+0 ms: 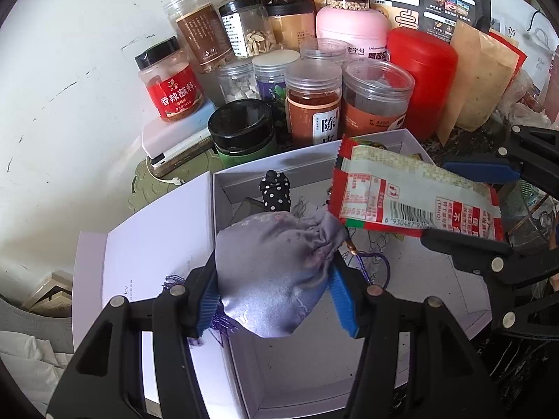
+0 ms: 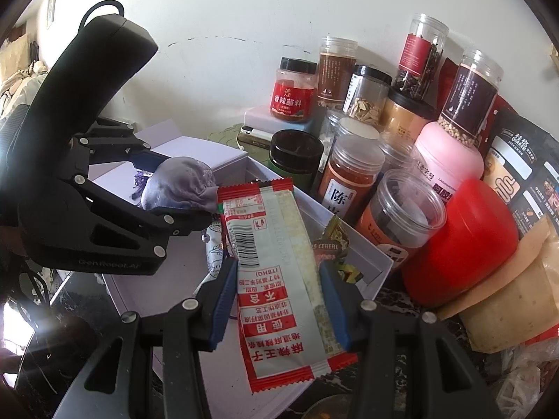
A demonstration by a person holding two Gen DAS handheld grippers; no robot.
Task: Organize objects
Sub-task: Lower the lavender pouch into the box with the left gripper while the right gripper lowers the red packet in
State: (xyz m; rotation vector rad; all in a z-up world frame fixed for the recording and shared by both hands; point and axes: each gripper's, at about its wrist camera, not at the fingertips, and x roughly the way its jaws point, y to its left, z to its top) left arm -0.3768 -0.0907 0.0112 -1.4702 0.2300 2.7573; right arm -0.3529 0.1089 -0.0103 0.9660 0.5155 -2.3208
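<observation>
My left gripper (image 1: 276, 296) is shut on a lilac satin drawstring pouch (image 1: 276, 265), held over an open white box (image 1: 314, 366). My right gripper (image 2: 276, 300) is shut on a red-and-white snack packet (image 2: 272, 272), which hangs over the same box (image 2: 370, 255). In the left wrist view the packet (image 1: 415, 195) and the right gripper (image 1: 471, 206) come in from the right, just above the pouch. In the right wrist view the left gripper (image 2: 178, 188) with the pouch (image 2: 178, 188) sits at the left. Inside the box lie a black dotted item (image 1: 275, 192) and small wrappers (image 2: 332, 241).
Behind the box crowd many jars (image 1: 312, 101), a red canister (image 1: 422, 76), a pink jar (image 1: 353, 28), a black-lidded jar (image 1: 241, 132), pouches (image 1: 478, 76) and a white case (image 1: 174, 139) against a white wall. The box lid (image 1: 146, 255) lies at the left.
</observation>
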